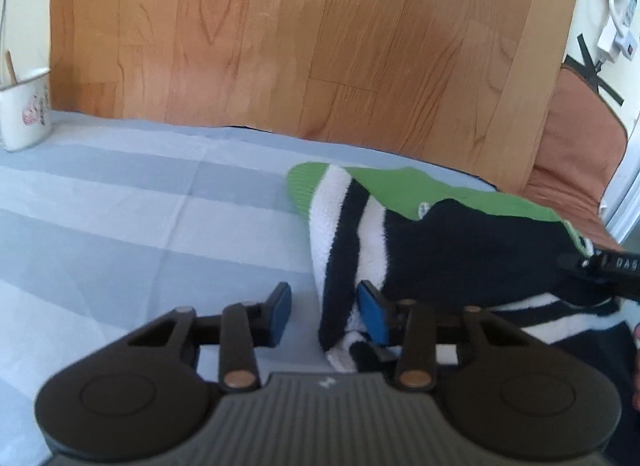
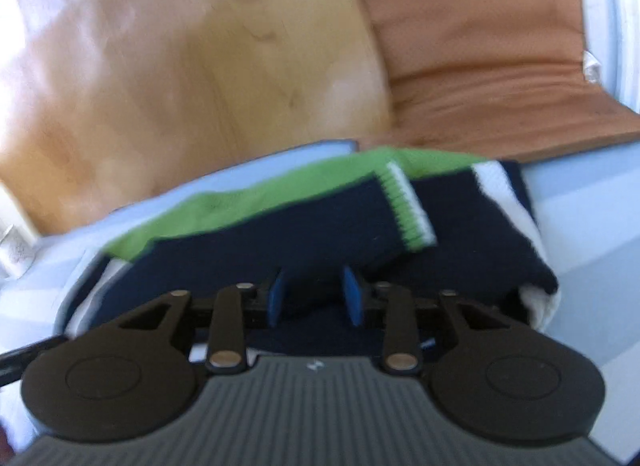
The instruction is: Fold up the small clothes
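1. The small garment (image 1: 460, 242), a knit piece in navy, white and green, lies bunched on a blue-and-grey striped cloth (image 1: 120, 205) that covers the surface, to the right in the left wrist view.
2. The left tongs (image 1: 326, 316) stand spread. Their right pad touches the near edge of a navy-and-white sleeve that hangs down; the left pad stands clear over bare cloth, so nothing is pinched.
3. The right tongs (image 2: 316, 296) are partly spread above the near part of the garment (image 2: 280, 238). Navy fabric shows between the blue pads, but the view is blurred and it cannot be told whether the pads press on it.
4. In the right wrist view a green-and-white ribbed cuff (image 2: 408, 209) lies just beyond the tongs, to the right, on top of the navy fabric; a green band runs along the far edge.
5. The tip of the right tongs shows at the right edge of the left wrist view, beside the garment's right end.
6. Beyond the cloth is a wooden floor (image 1: 300, 45); to the far right lies a brown cushion (image 1: 576, 145).
7. A white cup (image 1: 24, 113) with a pink print stands at the far left on the cloth, well apart from the garment, with a thin stick in it.
8. White plugs and cables (image 1: 618, 13) hang at the far right.
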